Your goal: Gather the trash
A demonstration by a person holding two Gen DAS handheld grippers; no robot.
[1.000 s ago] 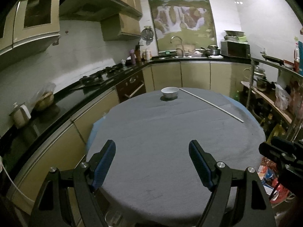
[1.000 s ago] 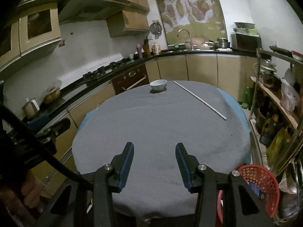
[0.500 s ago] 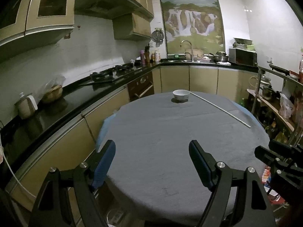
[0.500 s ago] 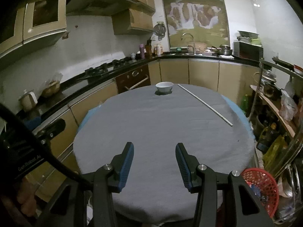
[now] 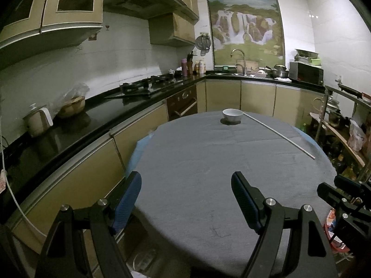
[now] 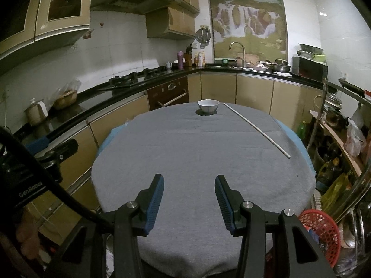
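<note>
The left gripper (image 5: 186, 193) gapes wide and empty at lower centre. The right gripper (image 6: 189, 192), lower centre, stands narrower, also empty. A white bowl (image 6: 208, 106) sits upper centre on the grey table (image 6: 197, 153).

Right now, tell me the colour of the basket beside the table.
Red basket, best seen in the right wrist view.

Counts, both views:

- 1 round desk (image 6: 199, 153) w/ grey cloth.
- 1 white bowl (image 6: 208, 106) on it.
- 1 long thin white rod (image 6: 255, 128) on it.
- 1 red mesh basket (image 6: 324, 231) on floor by desk's right edge.
- 2 grippers: left gripper (image 5: 186, 199), right gripper (image 6: 189, 195); 2 blue pads each.
- 1 faucet (image 6: 238, 51) at back.
- 1 microwave (image 6: 309, 70).
- 1 gas hob (image 5: 148, 85).
- 1 oven door (image 6: 169, 92).
- 1 waterfall picture (image 5: 245, 20).
- Bottles by the hob corner: approx 4, too small to be sure.
</note>
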